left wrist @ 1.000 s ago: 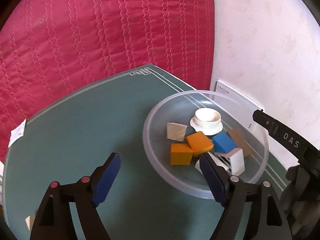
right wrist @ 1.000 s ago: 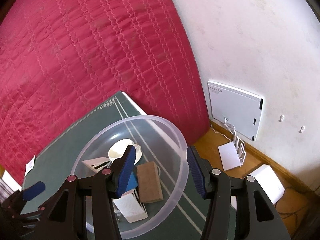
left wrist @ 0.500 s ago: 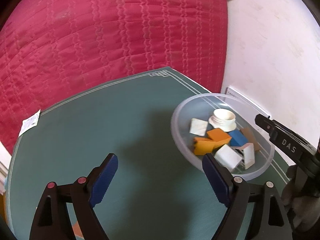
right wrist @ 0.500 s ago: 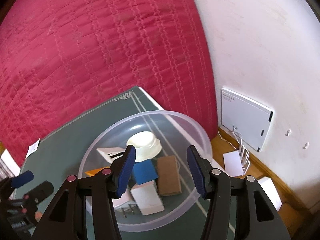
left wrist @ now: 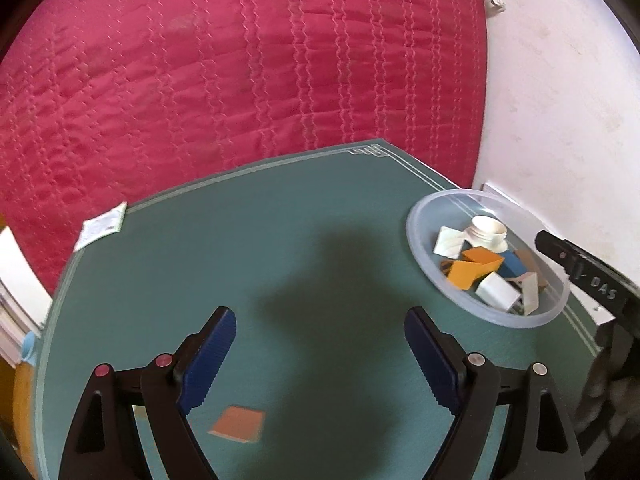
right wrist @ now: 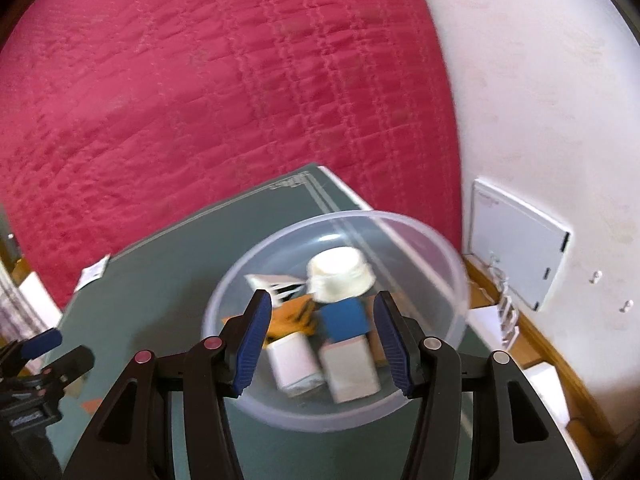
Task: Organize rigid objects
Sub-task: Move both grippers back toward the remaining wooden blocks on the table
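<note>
Two fisheye views look along hand-held grippers over a dark green table point(left wrist: 304, 240) with a pale line border, set against a quilted crimson cover point(left wrist: 240, 72) and a white wall point(left wrist: 560, 100).

In the left wrist view, the left gripper point(left wrist: 320, 344) hangs above bare tabletop, its blue-padded jaws spread wide with nothing between them. A flat orange-brown tile point(left wrist: 238, 424) lies on the table at the near edge, just inside the left finger. A small white paper tag point(left wrist: 102, 229) sits at the far left edge of the table. At the far right stands a clear plastic bowl point(left wrist: 424, 264), well apart from this gripper. It holds a jumble of rigid pieces: a white cap point(left wrist: 488, 232) at the far side, a cream block point(left wrist: 450, 242), orange blocks point(left wrist: 472, 266), a blue block point(left wrist: 514, 264) and white blocks point(left wrist: 498, 290) at the near side. A black finger of the right gripper reaches in just right of the bowl.

In the right wrist view, somewhat blurred, the right gripper point(right wrist: 324, 334) hovers over the near part of the same bowl, jaws partly apart and gripping nothing; the pieces lie below and beyond the pads. A white panel point(right wrist: 516, 248) leans on the wall to the right, above a wooden floor point(right wrist: 560, 368)
</note>
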`<state>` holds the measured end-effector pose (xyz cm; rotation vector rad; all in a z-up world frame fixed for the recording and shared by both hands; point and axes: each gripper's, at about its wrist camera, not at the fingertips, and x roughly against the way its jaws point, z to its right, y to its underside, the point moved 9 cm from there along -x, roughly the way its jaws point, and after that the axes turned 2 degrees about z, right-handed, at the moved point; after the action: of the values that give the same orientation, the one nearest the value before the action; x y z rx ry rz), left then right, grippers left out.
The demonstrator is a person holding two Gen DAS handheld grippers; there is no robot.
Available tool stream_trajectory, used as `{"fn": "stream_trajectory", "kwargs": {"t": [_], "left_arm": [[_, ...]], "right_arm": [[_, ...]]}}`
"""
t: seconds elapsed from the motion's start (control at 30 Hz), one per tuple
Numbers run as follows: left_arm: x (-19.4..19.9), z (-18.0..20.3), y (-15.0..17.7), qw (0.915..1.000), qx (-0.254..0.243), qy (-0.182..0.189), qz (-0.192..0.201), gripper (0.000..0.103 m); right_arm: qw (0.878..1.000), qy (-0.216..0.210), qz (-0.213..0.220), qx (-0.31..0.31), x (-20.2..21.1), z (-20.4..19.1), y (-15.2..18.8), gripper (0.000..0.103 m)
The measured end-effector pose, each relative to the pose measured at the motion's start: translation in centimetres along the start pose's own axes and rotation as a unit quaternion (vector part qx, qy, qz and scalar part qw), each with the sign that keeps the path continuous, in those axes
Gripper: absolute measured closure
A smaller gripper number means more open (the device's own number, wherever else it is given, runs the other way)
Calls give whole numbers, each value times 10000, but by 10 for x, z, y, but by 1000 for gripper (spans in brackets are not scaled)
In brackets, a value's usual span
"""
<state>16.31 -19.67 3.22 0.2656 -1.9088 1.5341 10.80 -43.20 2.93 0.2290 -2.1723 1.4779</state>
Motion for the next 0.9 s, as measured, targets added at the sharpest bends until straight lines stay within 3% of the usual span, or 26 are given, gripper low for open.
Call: {"fn": "stream_trajectory", "kwargs": {"t": [0.4,0.63,0.9], "left_arm": [[34,-81,12,9972,325,-619,253,14],[26,-128,44,9928,776,-913,-46,14],[7,-157,77,9884,978,-1105,-369,14]], "right_arm": [[9930,-851,-336,744,20,-74,36,48],[9840,-1154,-651,1191,21,-107,69,48],[9734,-1361,-978,1565,20,-129,101,48]]}}
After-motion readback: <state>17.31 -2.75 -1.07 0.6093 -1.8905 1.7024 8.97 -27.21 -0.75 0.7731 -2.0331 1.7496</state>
